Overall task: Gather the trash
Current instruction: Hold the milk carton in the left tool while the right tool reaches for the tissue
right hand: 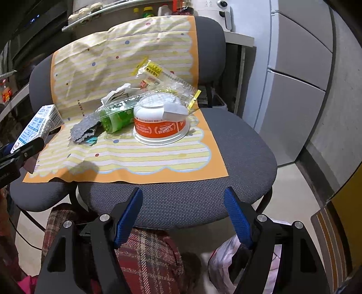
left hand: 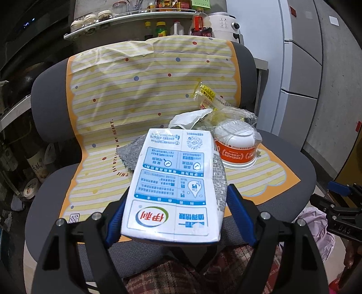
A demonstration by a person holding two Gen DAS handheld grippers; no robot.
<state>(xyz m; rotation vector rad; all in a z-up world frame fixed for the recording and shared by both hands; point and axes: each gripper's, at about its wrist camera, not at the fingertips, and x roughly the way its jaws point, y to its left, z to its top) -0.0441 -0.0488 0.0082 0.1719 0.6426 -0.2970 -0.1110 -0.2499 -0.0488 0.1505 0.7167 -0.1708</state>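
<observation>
A white and blue milk carton (left hand: 174, 181) is lifted above the chair seat, with my left gripper (left hand: 177, 199) shut on its lower sides by the blue pads. The right wrist view shows the same carton (right hand: 38, 124) at the far left. On the striped sheet (right hand: 135, 158) lies a heap of trash. It holds an upturned orange and white bowl (right hand: 160, 126), a green plastic bag (right hand: 115, 117), a grey rag (right hand: 83, 131), crumpled white paper (right hand: 117, 93) and a clear yellow wrapper (right hand: 153, 70). My right gripper (right hand: 183, 192) hangs open and empty over the seat's front edge.
The sheet covers a grey office chair (right hand: 237, 147). A pale pink plastic bag (right hand: 226, 260) lies low beside a plaid cloth (right hand: 147, 255) under the grippers. A fridge (right hand: 294, 90) stands at the right. Shelves of jars and bottles (left hand: 135, 13) are behind the chair.
</observation>
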